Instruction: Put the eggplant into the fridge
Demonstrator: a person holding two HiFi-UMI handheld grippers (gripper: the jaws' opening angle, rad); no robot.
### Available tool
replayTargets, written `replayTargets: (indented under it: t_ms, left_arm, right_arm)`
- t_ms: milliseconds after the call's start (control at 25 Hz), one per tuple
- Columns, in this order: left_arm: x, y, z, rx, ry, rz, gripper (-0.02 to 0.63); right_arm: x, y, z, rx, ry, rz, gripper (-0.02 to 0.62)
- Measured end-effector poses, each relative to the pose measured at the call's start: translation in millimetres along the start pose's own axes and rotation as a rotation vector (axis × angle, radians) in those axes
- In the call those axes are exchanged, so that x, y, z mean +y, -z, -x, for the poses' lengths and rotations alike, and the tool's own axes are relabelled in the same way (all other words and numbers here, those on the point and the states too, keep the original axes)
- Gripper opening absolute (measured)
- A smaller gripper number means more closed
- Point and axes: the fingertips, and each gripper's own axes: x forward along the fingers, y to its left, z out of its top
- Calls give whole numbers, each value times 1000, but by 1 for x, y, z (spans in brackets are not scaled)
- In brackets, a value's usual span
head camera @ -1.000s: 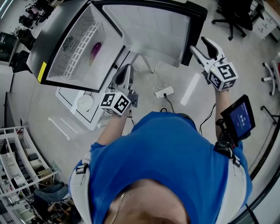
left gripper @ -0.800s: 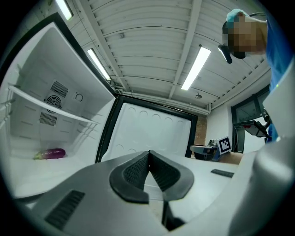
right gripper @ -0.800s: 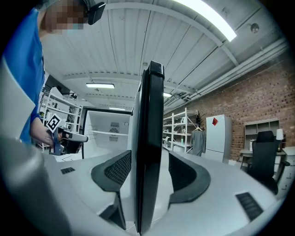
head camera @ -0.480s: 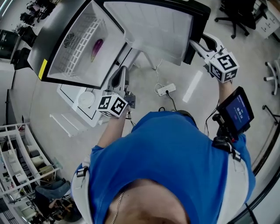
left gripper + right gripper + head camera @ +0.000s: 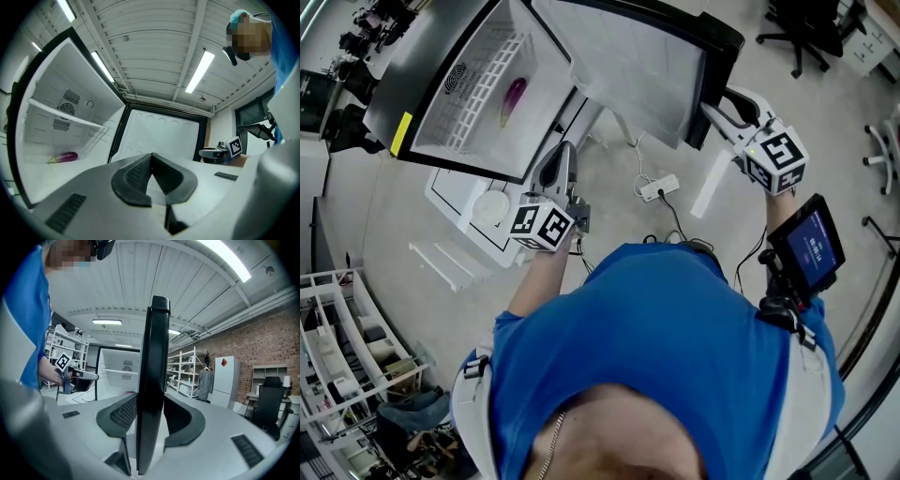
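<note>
The purple eggplant (image 5: 515, 91) (image 5: 64, 157) lies inside the open white fridge (image 5: 441, 84), on its lower floor below a shelf. The fridge door (image 5: 637, 66) stands swung open. Its black edge (image 5: 154, 357) runs upright between the jaws of my right gripper (image 5: 727, 101) (image 5: 152, 408), which have just been closing; both pads sit against the door's faces. My left gripper (image 5: 565, 155) (image 5: 151, 157) is shut and empty. It points level at the fridge opening, well short of the eggplant.
A white power strip (image 5: 659, 188) with cables lies on the floor between my arms. A round white disc (image 5: 492, 204) rests by the fridge's base. Shelf racks (image 5: 337, 347) stand at the left, an office chair (image 5: 806, 28) at the upper right. A tablet (image 5: 811, 248) rides on the right forearm.
My right gripper has moved onto the door's edge and the door has swung a little toward the fridge. The left gripper has shifted slightly to the left, still shut.
</note>
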Motion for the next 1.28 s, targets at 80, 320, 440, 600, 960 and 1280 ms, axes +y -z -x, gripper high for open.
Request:
replayTargets:
  t_ms: [80,320,440,600,960,1280]
  left_arm:
    - [2,0,14,4,-1,1,8]
    - [13,-5,44,-3,-17,6,8]
    - [22,-8,60,-8,-29,7,8]
    - [35,-11,82,-20,-53,9,8]
    - [77,-12,145,-40,-112,23,8]
    - [122,-11,206,-74,-148,30,8]
  right_arm:
    - [21,-2,3,8,-10,6,172]
    - [75,-9,0,40,-63,42,172]
    - [102,-12,-7,48,-100,56,173]
    - [133,-16,-16,42,-128,48,173]
    - [209,-26,-46,42,-186,50,178]
    - [276,-26,-86,50,-177,58,184]
